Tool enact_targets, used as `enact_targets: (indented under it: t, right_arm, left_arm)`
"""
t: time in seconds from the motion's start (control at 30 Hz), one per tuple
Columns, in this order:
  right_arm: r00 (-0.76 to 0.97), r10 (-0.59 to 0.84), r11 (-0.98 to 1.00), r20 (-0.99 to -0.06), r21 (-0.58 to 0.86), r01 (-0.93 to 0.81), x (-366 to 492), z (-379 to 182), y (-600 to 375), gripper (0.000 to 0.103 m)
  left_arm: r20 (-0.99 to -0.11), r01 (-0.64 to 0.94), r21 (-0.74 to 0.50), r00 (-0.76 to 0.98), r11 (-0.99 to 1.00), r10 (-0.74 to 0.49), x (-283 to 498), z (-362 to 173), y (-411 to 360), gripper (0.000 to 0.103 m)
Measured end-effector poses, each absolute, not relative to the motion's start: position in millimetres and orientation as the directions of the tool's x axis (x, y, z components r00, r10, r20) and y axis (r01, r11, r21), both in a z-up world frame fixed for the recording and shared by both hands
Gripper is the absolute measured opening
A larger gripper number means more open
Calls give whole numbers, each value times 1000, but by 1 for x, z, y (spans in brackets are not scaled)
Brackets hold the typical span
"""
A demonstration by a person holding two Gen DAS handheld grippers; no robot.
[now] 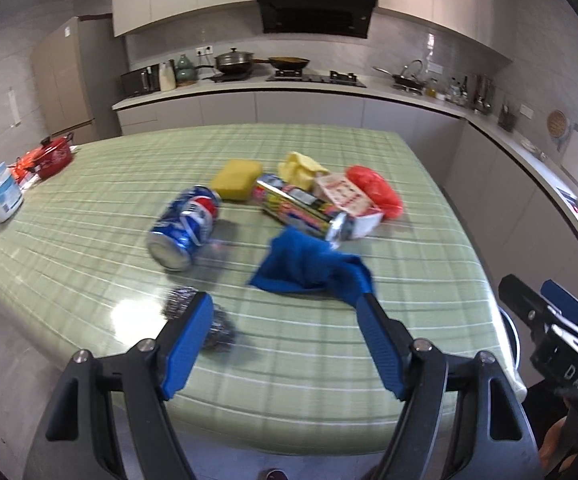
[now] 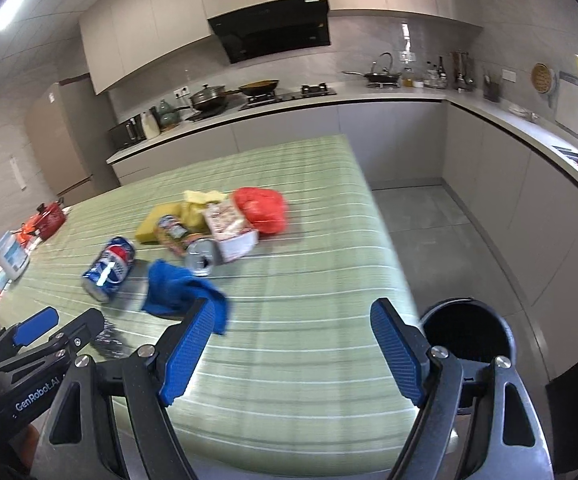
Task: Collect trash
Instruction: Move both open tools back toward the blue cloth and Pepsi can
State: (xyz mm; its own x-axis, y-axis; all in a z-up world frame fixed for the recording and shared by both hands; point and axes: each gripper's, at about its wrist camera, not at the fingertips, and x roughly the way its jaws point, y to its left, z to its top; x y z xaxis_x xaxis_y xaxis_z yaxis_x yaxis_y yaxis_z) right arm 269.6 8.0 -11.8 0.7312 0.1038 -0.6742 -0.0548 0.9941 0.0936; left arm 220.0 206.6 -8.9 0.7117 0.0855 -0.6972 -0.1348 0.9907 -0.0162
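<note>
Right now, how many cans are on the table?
2. A blue can lies left of the blue cloth; a yellow can lies behind the cloth, against the box. Others may be hidden.

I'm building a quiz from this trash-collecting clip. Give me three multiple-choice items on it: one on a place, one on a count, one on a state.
1. Where does the black bin stand?
A. On the table
B. On the floor by the table's near right corner
C. On the kitchen counter

2. How many drink cans lie on the table?
A. Two
B. Four
C. None

3. How do the right gripper jaws stand?
A. Shut on the blue cloth
B. Shut on a can
C. Open, with nothing between them

Answers: 1 B, the bin shows below the table's edge. 2 A, the blue can and the yellow can. 3 C, only bare tablecloth shows between the pads.
</note>
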Motion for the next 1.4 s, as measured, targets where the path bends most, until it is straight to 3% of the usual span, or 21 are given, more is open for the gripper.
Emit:
enact_targets:
  t: [0.9, 1.4]
  right_arm:
    - [712, 221, 973, -666, 104, -206, 364, -16, 80, 82]
    - [635, 167, 986, -754, 118, -119, 411, -81, 146, 82]
  left_arm:
    - [-706, -196, -10, 696, 981, 132, 291, -18, 255, 76]
    - [-736, -83, 23, 673, 996, 73, 348, -39, 321, 76]
